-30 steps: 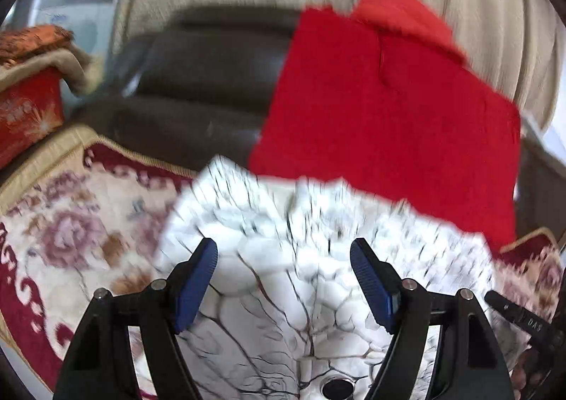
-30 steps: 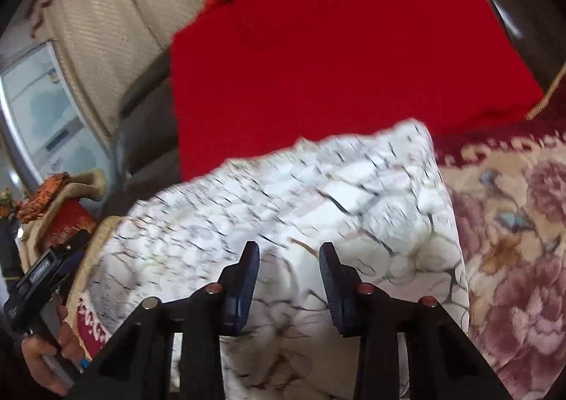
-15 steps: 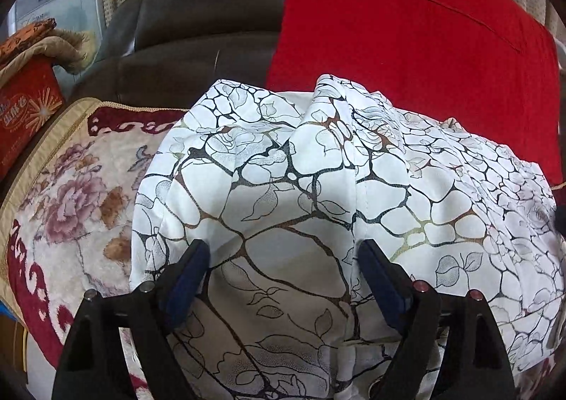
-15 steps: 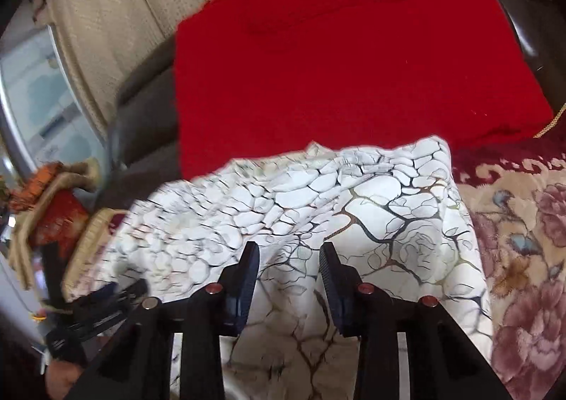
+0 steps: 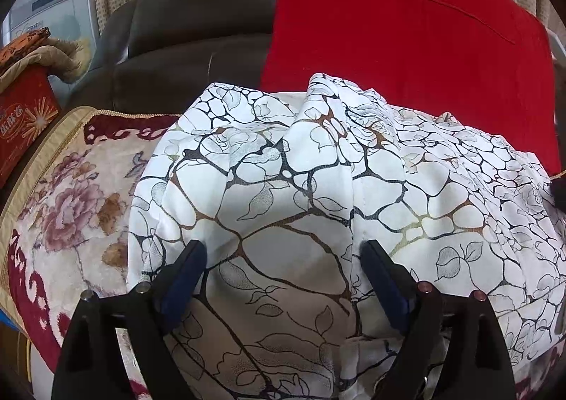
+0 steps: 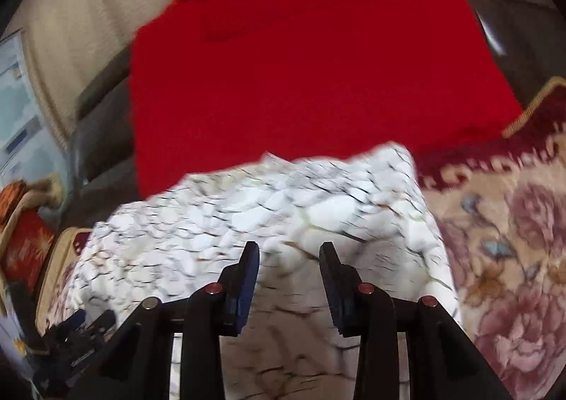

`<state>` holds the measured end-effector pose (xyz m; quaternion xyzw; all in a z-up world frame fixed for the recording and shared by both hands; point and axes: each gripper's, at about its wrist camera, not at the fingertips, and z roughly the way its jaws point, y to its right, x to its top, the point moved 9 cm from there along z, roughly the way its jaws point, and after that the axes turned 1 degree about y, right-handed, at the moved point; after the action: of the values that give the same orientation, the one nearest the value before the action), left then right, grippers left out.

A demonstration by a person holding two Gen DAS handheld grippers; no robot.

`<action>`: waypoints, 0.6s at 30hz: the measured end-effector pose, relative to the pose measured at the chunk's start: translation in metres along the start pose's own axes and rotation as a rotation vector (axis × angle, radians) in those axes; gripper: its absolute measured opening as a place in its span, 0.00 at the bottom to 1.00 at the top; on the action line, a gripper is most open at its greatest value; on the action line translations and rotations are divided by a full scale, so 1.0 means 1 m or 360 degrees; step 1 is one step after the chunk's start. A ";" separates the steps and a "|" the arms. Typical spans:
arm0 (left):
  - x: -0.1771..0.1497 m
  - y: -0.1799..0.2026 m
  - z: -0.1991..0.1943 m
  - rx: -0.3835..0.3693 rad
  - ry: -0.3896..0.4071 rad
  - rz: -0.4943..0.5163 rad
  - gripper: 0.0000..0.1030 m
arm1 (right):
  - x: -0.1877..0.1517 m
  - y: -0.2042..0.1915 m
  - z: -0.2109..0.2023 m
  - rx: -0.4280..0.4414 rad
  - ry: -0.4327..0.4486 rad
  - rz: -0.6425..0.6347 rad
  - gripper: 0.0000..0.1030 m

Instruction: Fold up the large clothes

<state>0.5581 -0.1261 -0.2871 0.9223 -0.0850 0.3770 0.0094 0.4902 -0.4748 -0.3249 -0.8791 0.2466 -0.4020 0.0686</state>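
A white garment (image 5: 318, 170) printed with black and brown veins and leaves lies bunched on a floral sofa cover (image 5: 70, 205). My left gripper (image 5: 283, 251) hovers close over its near part, jaws wide apart. The cloth lies under and between the blue pads without being pinched. In the blurred right wrist view the same garment (image 6: 247, 209) spreads below my right gripper (image 6: 288, 251). Its jaws stand partly apart above the cloth's right side, with nothing gripped between them. The left gripper (image 6: 70, 332) shows at that view's lower left.
A large red cloth (image 5: 389, 46) drapes over the dark brown sofa back (image 5: 194, 28) just behind the garment. A red box (image 5: 21, 127) under folded fabric stands at the left. A beige curtain (image 6: 70, 28) hangs behind. Floral cover (image 6: 513, 241) lies bare to the right.
My left gripper sank closer to the garment and its jaws widened. The right gripper shifted sideways and up a little, its jaw gap unchanged, and its view is blurred now.
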 end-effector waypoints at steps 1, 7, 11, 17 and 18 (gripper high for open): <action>0.000 0.000 -0.001 -0.0002 0.0003 0.0001 0.88 | -0.006 0.006 0.010 -0.0019 -0.0068 0.0008 0.38; 0.000 0.000 -0.002 -0.0008 -0.0008 -0.0002 0.88 | -0.013 0.005 0.018 -0.0005 -0.0085 -0.0065 0.38; 0.017 -0.016 -0.021 0.0023 0.0105 -0.0038 0.88 | -0.006 0.019 0.002 0.0044 -0.0049 0.0053 0.38; 0.029 -0.063 -0.015 0.0072 0.0104 -0.0251 0.88 | 0.003 0.041 -0.004 0.0073 -0.0040 0.0156 0.38; 0.022 -0.067 -0.004 0.0093 0.0031 -0.0254 0.88 | -0.004 0.043 0.005 0.0083 -0.0112 0.0177 0.38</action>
<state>0.5822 -0.0630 -0.2659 0.9223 -0.0002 0.3863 0.0133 0.4754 -0.5107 -0.3451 -0.8756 0.2820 -0.3726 0.1222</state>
